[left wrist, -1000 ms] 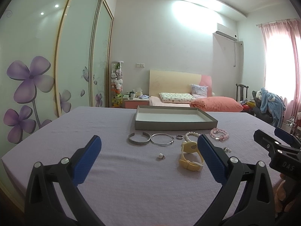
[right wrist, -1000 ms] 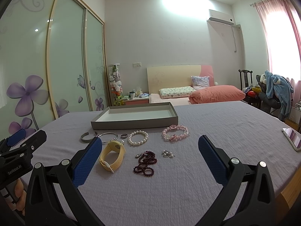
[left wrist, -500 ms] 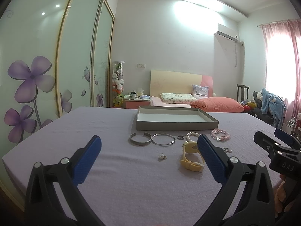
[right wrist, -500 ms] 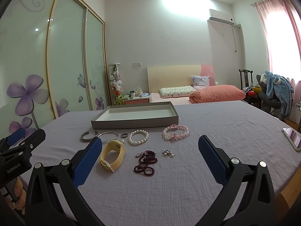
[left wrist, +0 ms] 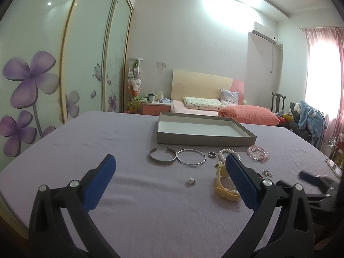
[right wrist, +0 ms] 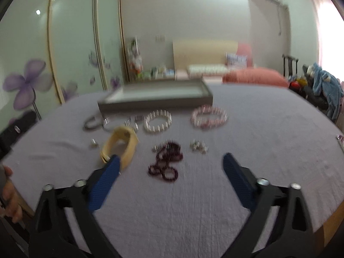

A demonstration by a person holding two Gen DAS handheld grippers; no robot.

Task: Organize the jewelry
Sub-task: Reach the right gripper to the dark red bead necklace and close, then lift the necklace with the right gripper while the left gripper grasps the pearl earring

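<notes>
Jewelry lies on a purple-covered table in front of an empty grey tray point(left wrist: 204, 139) point(right wrist: 154, 104). In the left wrist view I see a silver cuff point(left wrist: 162, 156), a thin silver bangle point(left wrist: 191, 157), a ring point(left wrist: 212, 154), a pearl stud point(left wrist: 191, 181), a yellow watch point(left wrist: 224, 185) and a pink bead bracelet point(left wrist: 258, 153). My left gripper point(left wrist: 171, 174) is open and empty above the near table. My right gripper point(right wrist: 171, 169) is open and empty, just short of a dark red bead string point(right wrist: 166, 161). The right view is blurred.
In the right wrist view a white pearl bracelet point(right wrist: 158, 121), the pink bracelet point(right wrist: 208, 116) and a small earring cluster point(right wrist: 198, 146) lie ahead. A phone point(left wrist: 334, 166) lies at the table's right edge. A bed and wardrobe stand behind.
My right gripper has tilted down and moved forward toward the dark red beads, blurring its view. My left gripper has shifted slightly nearer the table.
</notes>
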